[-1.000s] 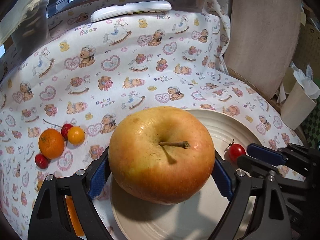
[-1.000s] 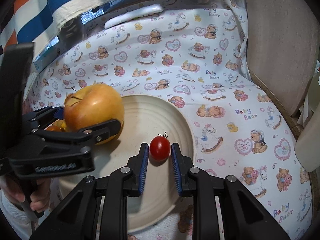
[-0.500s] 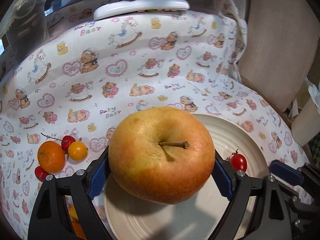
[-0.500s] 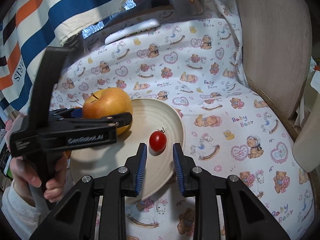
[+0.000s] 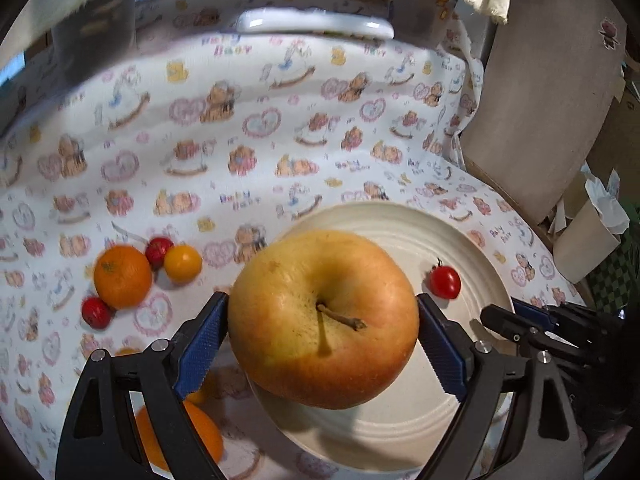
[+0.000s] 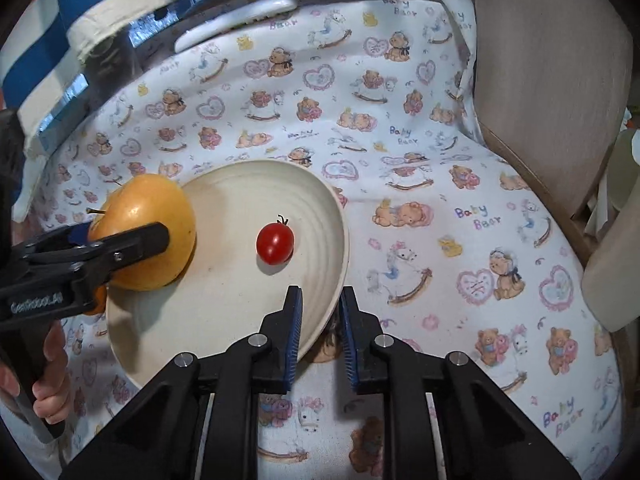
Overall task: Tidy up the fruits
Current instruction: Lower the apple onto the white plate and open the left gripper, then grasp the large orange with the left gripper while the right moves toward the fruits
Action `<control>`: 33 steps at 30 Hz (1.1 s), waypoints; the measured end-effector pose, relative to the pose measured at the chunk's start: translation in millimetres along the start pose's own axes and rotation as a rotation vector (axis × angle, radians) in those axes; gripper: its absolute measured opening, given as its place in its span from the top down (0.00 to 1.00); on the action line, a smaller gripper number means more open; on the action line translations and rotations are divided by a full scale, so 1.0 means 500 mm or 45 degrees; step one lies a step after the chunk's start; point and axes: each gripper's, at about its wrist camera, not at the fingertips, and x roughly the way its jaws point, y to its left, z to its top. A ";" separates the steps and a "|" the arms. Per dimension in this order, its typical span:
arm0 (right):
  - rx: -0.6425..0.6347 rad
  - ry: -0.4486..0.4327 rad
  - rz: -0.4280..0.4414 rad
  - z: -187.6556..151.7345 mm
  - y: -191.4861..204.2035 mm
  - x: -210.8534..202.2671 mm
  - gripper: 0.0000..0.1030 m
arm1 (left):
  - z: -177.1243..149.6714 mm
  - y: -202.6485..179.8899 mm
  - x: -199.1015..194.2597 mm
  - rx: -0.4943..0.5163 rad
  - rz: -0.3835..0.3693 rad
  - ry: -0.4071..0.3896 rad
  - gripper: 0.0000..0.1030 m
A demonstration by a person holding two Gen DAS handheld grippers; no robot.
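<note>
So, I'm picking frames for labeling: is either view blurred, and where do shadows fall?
Left wrist view: far cloth and white remote smeared, apple sharp, its stem shadowed. Right wrist view: mostly crisp; cherry tomato shadows the plate.

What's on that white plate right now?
One cherry tomato lies on the plate. The left gripper holds the apple over the plate's edge; the spot beneath it is hidden.

right gripper [image 6: 319, 334] back off cherry tomato [image 6: 275, 243]
</note>
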 end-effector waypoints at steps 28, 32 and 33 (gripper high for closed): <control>-0.034 -0.052 -0.103 0.095 0.012 0.016 0.91 | 0.067 0.040 -0.132 -0.005 0.063 -0.321 0.01; -0.051 -0.145 -0.049 0.104 0.044 -0.040 0.47 | 0.043 0.077 -0.223 -0.018 0.147 -0.441 0.01; -0.055 -0.184 -0.033 0.105 0.055 -0.057 0.29 | 0.035 0.088 -0.243 -0.029 0.172 -0.467 0.01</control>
